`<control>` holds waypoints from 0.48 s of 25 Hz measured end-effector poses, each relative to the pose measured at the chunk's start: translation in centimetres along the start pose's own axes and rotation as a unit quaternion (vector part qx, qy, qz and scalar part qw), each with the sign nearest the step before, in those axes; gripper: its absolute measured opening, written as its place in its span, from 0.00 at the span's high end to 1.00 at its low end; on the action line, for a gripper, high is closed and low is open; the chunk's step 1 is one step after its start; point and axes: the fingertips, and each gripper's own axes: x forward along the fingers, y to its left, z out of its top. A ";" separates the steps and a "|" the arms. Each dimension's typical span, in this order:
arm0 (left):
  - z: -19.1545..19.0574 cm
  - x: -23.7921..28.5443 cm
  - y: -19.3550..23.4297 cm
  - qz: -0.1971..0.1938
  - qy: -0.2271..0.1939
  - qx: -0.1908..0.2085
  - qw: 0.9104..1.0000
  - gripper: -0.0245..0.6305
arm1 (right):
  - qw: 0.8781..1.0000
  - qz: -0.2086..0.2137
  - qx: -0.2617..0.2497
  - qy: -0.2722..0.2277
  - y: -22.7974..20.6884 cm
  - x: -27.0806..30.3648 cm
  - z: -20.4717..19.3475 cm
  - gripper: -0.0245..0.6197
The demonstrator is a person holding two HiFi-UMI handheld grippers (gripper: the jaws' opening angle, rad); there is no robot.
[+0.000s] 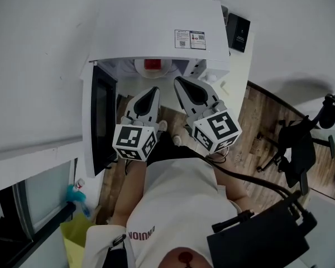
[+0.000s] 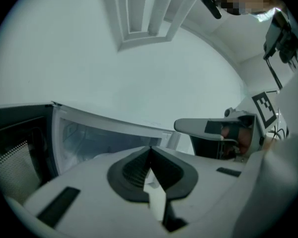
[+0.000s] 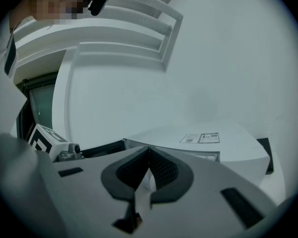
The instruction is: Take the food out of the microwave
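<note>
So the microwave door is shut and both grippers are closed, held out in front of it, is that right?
Not quite. The microwave door is open, swung out to the left, as the head view shows; a white container with something red sits inside. The left gripper and right gripper are indeed closed, held out in front of the microwave.
</note>
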 end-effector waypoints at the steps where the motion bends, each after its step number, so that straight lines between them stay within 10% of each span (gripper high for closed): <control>1: -0.3 0.4 0.4 -0.001 0.006 -0.004 1.000 0.94 | 1.000 -0.001 0.001 0.002 -0.2 0.4 0.0 0.93; 12: -4.2 4.1 3.9 -0.006 0.078 -0.019 0.997 0.94 | 0.999 -0.016 0.008 0.032 -2.1 3.2 -1.4 0.93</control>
